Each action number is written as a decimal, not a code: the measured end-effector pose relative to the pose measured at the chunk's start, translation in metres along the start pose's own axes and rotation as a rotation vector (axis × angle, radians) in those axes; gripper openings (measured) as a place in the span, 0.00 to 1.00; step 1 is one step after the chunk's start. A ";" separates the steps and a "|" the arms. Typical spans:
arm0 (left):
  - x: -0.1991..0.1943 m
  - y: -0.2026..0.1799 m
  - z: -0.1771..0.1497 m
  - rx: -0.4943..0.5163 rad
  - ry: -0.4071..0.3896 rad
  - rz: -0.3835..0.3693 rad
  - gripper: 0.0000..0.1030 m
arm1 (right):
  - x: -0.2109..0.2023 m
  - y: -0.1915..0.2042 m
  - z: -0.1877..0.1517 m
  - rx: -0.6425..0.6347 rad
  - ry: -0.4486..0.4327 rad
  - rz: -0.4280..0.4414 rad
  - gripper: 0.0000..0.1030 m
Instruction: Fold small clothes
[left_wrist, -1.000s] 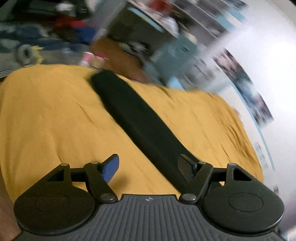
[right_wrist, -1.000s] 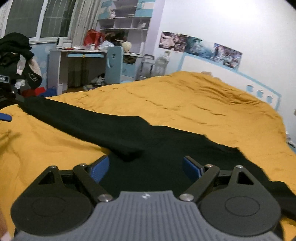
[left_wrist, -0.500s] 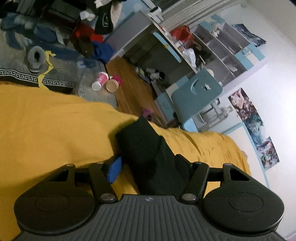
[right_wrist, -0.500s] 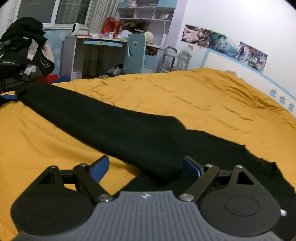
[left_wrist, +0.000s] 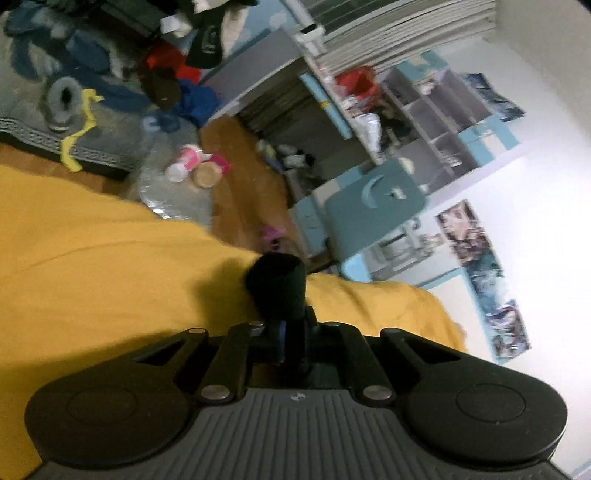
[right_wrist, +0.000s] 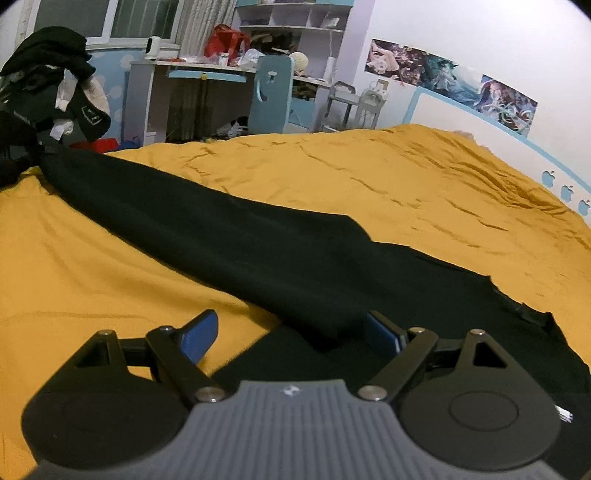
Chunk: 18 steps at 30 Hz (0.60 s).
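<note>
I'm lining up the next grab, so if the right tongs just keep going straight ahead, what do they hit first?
Most likely the black garment: its long sleeve lies across the line just ahead of the open right tongs, on the yellow bedcover. Depth is hard to judge.

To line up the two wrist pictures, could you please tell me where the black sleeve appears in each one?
Left wrist view: only the black sleeve's cuff end shows, at lower centre, pinched in the shut left tool.
Right wrist view: the black sleeve runs from upper left diagonally down to the open right tool.
Shared landmark: the blue chair with a crescent cut-out, beyond the yellow bedspread.
</note>
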<state>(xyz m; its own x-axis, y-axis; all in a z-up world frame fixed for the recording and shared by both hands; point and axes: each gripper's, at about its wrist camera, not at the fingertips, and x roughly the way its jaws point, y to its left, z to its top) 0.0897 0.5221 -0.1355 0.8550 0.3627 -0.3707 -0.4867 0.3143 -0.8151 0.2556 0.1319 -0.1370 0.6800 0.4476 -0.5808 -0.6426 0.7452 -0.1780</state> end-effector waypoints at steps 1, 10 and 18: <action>-0.002 -0.010 0.000 0.010 -0.001 -0.021 0.08 | -0.005 -0.006 -0.002 0.011 0.000 -0.002 0.80; -0.027 -0.178 -0.041 0.260 0.055 -0.286 0.08 | -0.071 -0.087 -0.050 0.099 -0.003 -0.132 0.80; -0.014 -0.318 -0.165 0.327 0.279 -0.568 0.08 | -0.127 -0.166 -0.107 0.250 0.028 -0.239 0.80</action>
<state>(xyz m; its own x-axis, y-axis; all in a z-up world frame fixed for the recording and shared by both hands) 0.2616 0.2727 0.0553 0.9851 -0.1594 -0.0639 0.0563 0.6514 -0.7566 0.2384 -0.1012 -0.1184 0.7885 0.2350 -0.5684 -0.3577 0.9270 -0.1129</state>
